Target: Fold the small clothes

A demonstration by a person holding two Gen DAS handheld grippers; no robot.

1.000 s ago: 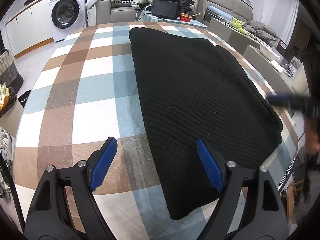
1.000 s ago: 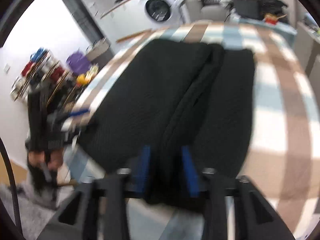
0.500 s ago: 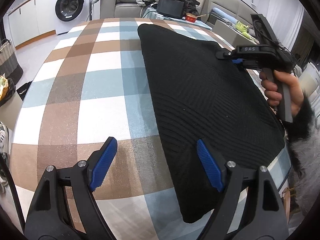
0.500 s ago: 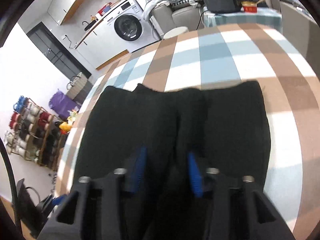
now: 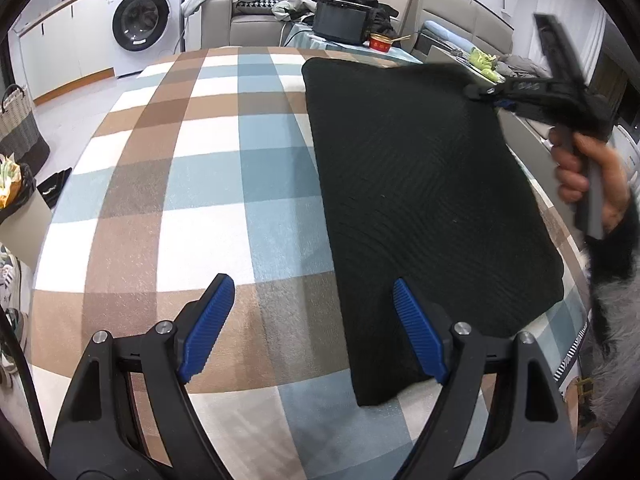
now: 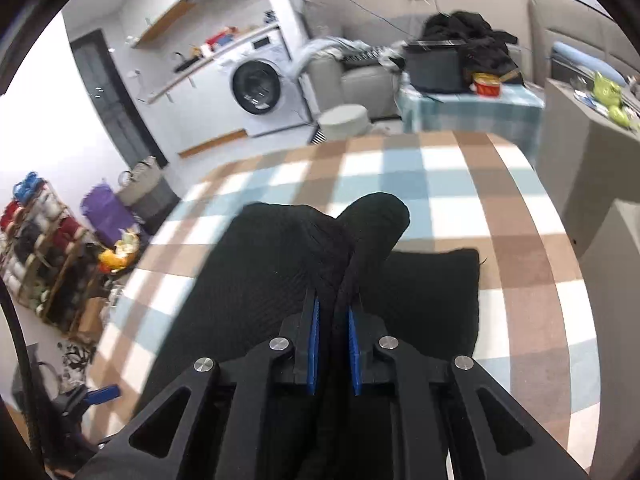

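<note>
A black knit garment (image 5: 420, 200) lies on the checked tablecloth (image 5: 192, 184) at the right of the left wrist view. My left gripper (image 5: 312, 316) is open and empty above the near edge, its right pad over the garment's near corner. My right gripper (image 6: 333, 328) is shut on a bunched fold of the black garment (image 6: 280, 280) and holds it lifted above the rest. The right gripper also shows in the left wrist view (image 5: 492, 94) at the garment's far right edge, held by a hand.
A washing machine (image 5: 144, 28), a sofa with clothes and a side table with a black box (image 5: 340, 20) stand beyond the table. A basket (image 5: 18, 128) and a yarn rack (image 6: 36, 256) stand on the floor at the left. A grey cabinet (image 6: 592, 168) flanks the table.
My right gripper has carried the pinched fold farther across the garment toward the table's far end and has risen. The left gripper stays open, shifted slightly left.
</note>
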